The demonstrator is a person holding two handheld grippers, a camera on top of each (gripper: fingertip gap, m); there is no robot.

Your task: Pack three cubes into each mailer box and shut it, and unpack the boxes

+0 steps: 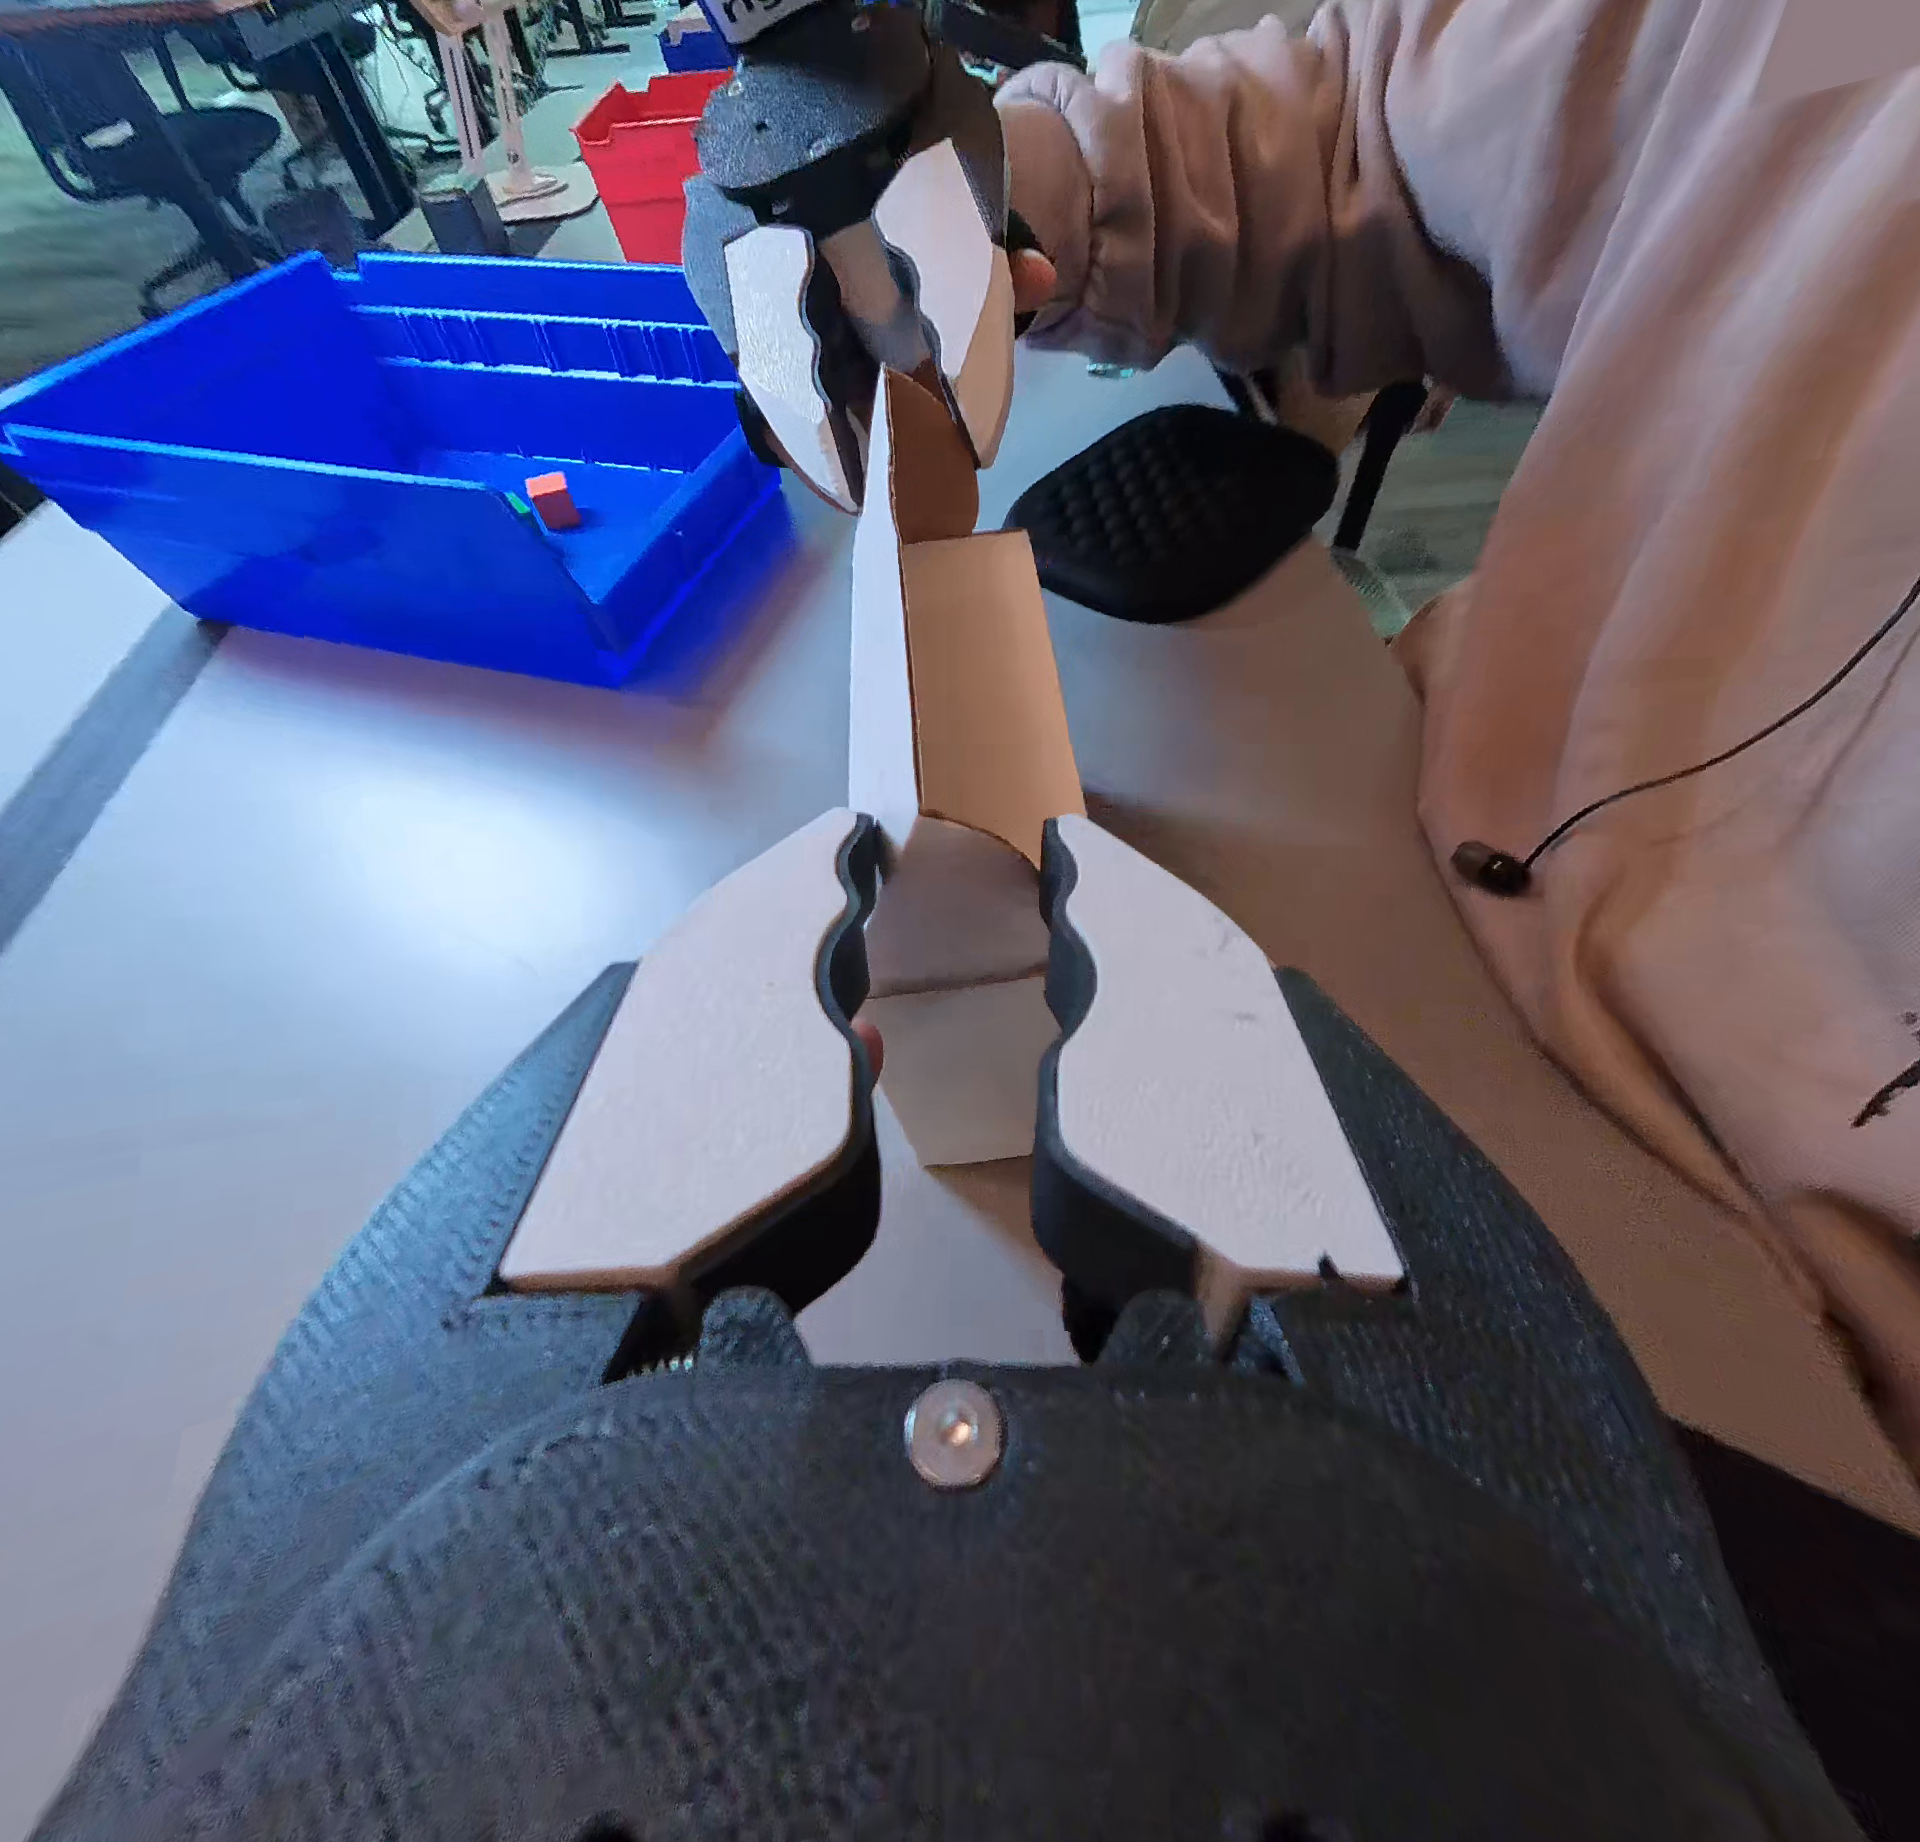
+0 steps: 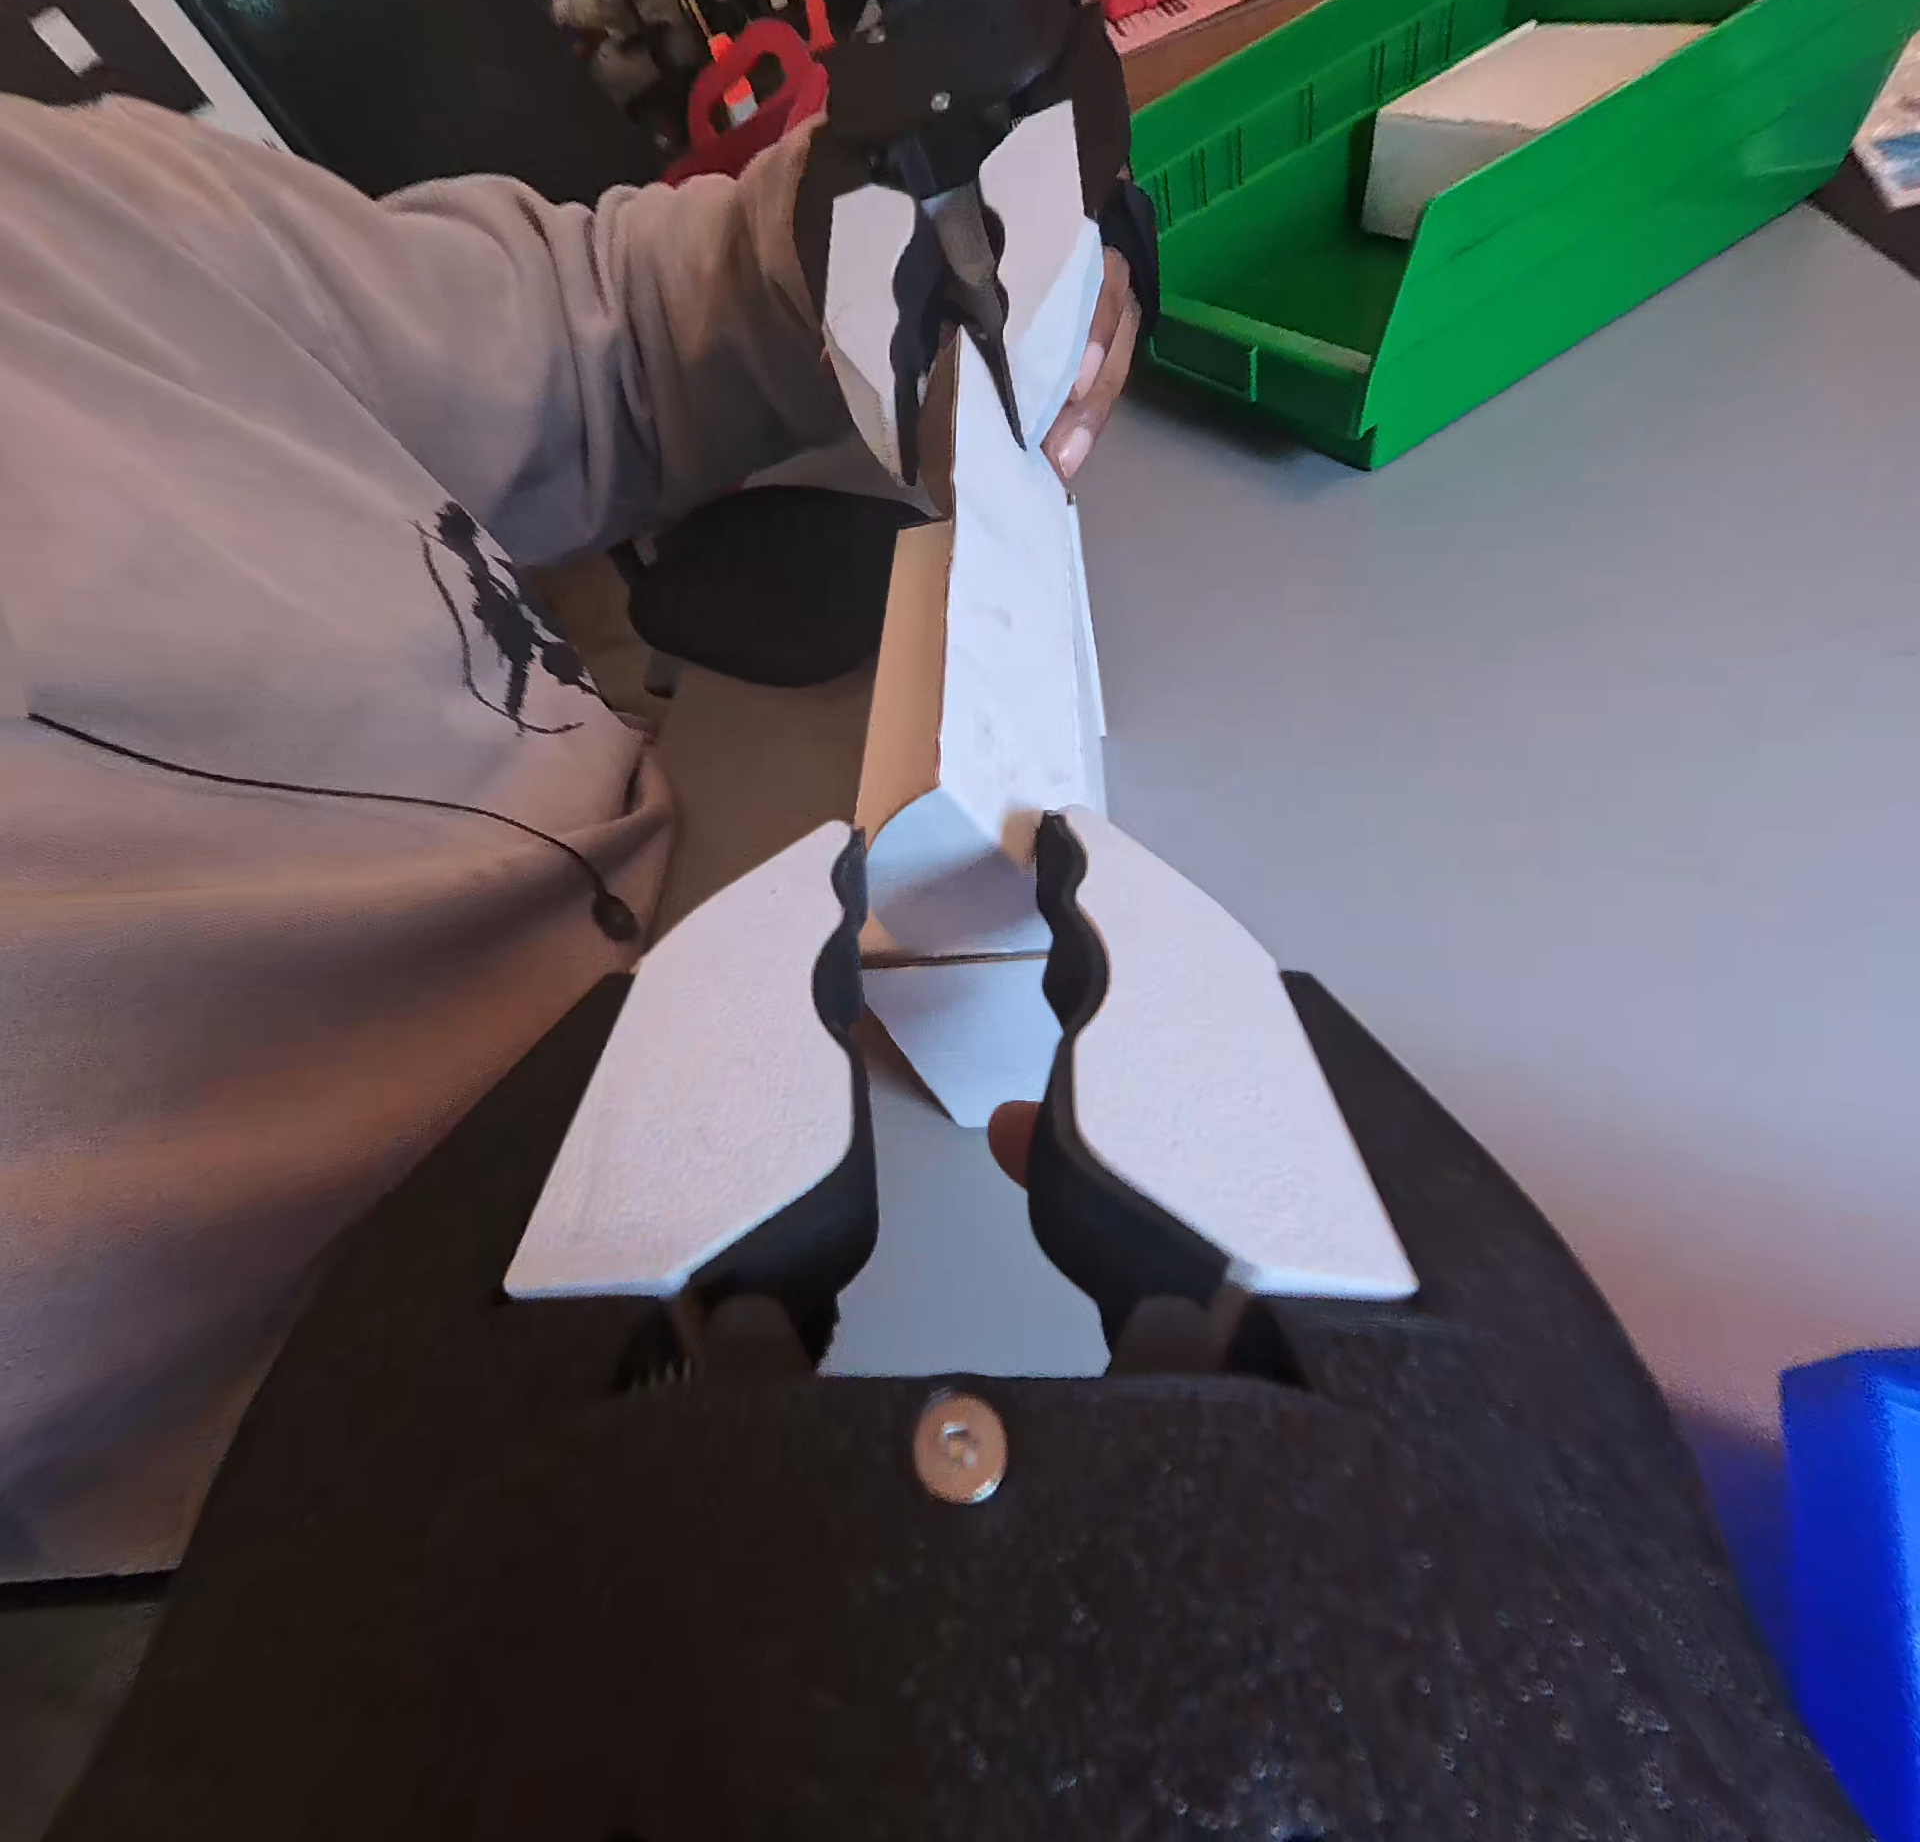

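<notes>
Nearest in the left wrist view, the left claw (image 1: pixel 956 847) stands with its jaws apart around one end flap of the mailer box (image 1: pixel 966 691); whether the pads actually press the cardboard cannot be told. The box is held up over the near edge of the worktop (image 1: pixel 364 909), close to the person's body. At its far end the right claw (image 1: pixel 914 442) pinches the brown inner flap. The right wrist view mirrors this: jaws parted around a white end flap, the box (image 2: pixel 1023 649) running away to the other claw.

Past the box, a blue bin (image 1: pixel 364 504) sits towards the far left of the worktop with a red cube (image 1: pixel 551 499) on its floor and a sliver of green beside it. In the right wrist view a green bin (image 2: pixel 1455 234) holds a white box (image 2: pixel 1507 119).

The likely trouble is the flaps: thin card held by its ends may buckle, or slip from either claw if the two pull unevenly, spilling anything inside.

The box's inside is not visible, so whether cubes are packed is unknown. The green thing beside the cube is mostly hidden by the bin wall.
</notes>
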